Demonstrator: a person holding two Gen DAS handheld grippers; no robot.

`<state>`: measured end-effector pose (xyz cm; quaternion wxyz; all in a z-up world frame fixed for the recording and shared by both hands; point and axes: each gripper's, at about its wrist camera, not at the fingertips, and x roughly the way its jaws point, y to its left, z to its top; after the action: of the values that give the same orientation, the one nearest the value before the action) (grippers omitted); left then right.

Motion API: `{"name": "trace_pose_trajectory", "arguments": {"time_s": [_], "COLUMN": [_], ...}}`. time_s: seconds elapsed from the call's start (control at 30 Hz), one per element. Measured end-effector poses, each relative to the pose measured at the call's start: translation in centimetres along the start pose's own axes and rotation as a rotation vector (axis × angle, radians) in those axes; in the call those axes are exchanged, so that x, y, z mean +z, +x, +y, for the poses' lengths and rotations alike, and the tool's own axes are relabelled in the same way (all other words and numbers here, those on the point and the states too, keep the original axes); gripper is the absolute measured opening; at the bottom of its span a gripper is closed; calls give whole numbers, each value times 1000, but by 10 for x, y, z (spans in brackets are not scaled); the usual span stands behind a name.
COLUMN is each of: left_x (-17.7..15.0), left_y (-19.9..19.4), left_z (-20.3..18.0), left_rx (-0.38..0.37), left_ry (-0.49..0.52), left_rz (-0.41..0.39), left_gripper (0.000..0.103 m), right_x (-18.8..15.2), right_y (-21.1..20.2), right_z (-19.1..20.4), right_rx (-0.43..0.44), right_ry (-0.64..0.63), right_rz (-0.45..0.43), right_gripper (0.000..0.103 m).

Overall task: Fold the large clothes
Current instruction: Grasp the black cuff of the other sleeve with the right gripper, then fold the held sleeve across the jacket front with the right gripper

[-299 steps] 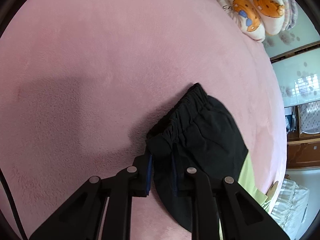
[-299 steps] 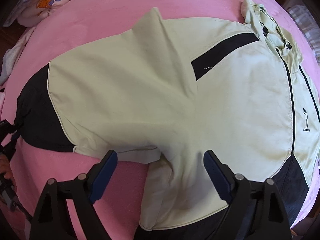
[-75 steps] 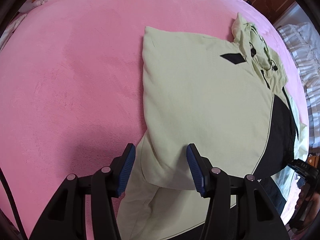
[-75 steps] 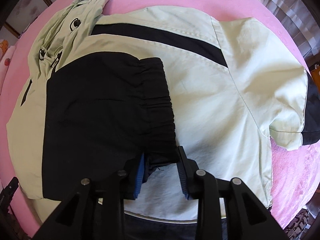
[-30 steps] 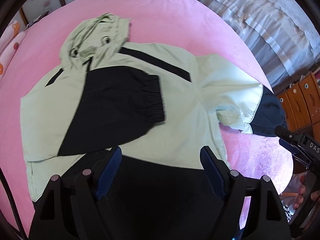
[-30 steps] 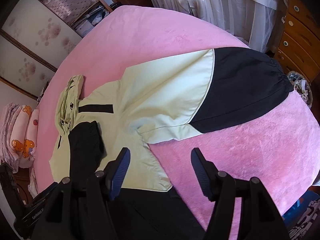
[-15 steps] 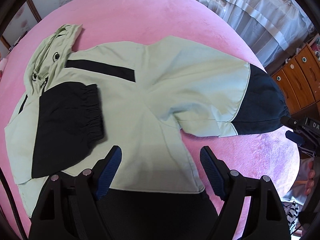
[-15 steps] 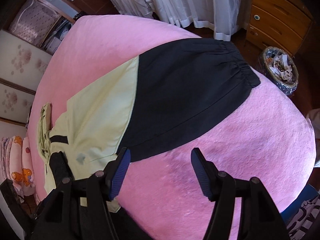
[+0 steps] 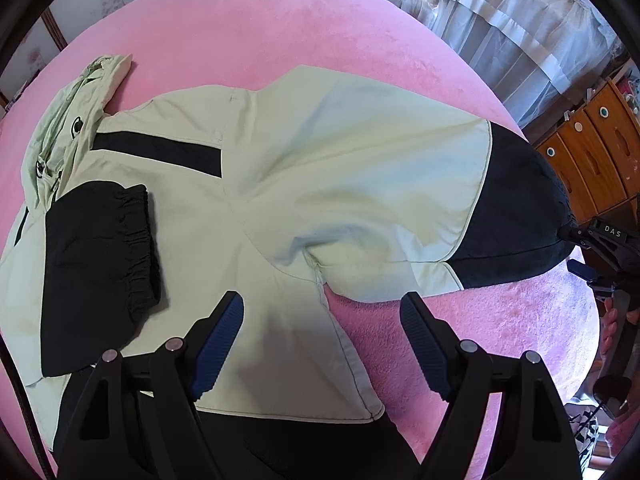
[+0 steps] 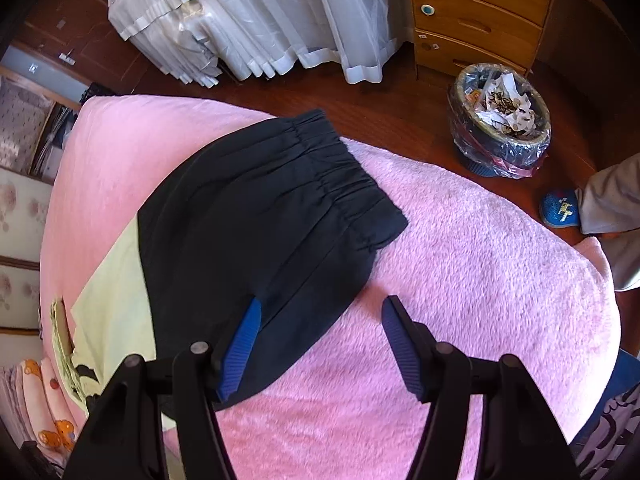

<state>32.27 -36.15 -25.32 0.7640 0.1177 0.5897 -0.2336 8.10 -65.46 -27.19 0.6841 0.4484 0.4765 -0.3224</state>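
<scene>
A pale green jacket (image 9: 320, 168) with black panels lies flat on the pink bed (image 9: 280, 20), hood (image 9: 80, 92) at the far left. One sleeve is folded across the chest, its black cuff (image 9: 100, 248) on the body. The other sleeve stretches out to the right and ends in a black elastic cuff (image 10: 280, 192). My left gripper (image 9: 320, 300) hangs open above the jacket's side near the armpit. My right gripper (image 10: 322, 302) is open just over the lower edge of the outstretched black sleeve end, one finger above the fabric, the other above the blanket.
Beyond the bed's edge are a dark wooden floor, a lined waste bin (image 10: 500, 120), a wooden chest of drawers (image 10: 480, 8), white curtains (image 10: 260, 20) and a blue slipper (image 10: 560, 208). Patterned pillows (image 10: 44, 408) lie at the bed's far end.
The right gripper has swung out along the outstretched sleeve and dropped close to its black cuff. The left gripper has slid right to the jacket's side by the armpit. Both stayed open.
</scene>
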Motion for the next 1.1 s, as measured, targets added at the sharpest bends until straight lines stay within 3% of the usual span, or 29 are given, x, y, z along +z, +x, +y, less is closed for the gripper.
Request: {"name": "trace_pose_trajectory", "arguments": {"time_s": [0.13, 0.23, 0.3, 0.33, 0.43, 0.7, 0.9, 1.1], "left_x": [-1, -3, -4, -5, -7, -10, -14, -23], "left_y": [2, 2, 2, 2, 0, -18, -37, -57], "left_z": [1, 5, 8, 10, 16, 34, 54, 83], "left_rx": [5, 7, 5, 3, 6, 12, 26, 41], "left_ry": [-7, -21, -35, -45, -61, -104, -144, -187], "left_rz": [8, 7, 6, 5, -1, -36, -74, -112], "left_gripper": [79, 79, 79, 79, 79, 79, 79, 79], "right_x": [6, 9, 12, 12, 12, 11, -2, -25], "right_y": [8, 7, 10, 11, 9, -10, -45, -77], "right_z": [-2, 1, 2, 2, 1, 18, 47, 101], "right_rx": [19, 19, -20, -25, -2, 14, 106, 211], "right_ry": [6, -15, -21, -19, -6, -70, -158, -325], "right_rz": [-39, -97, -101, -100, -114, -171, -221, -270], "right_gripper": [63, 44, 31, 29, 7, 4, 3, 3]}}
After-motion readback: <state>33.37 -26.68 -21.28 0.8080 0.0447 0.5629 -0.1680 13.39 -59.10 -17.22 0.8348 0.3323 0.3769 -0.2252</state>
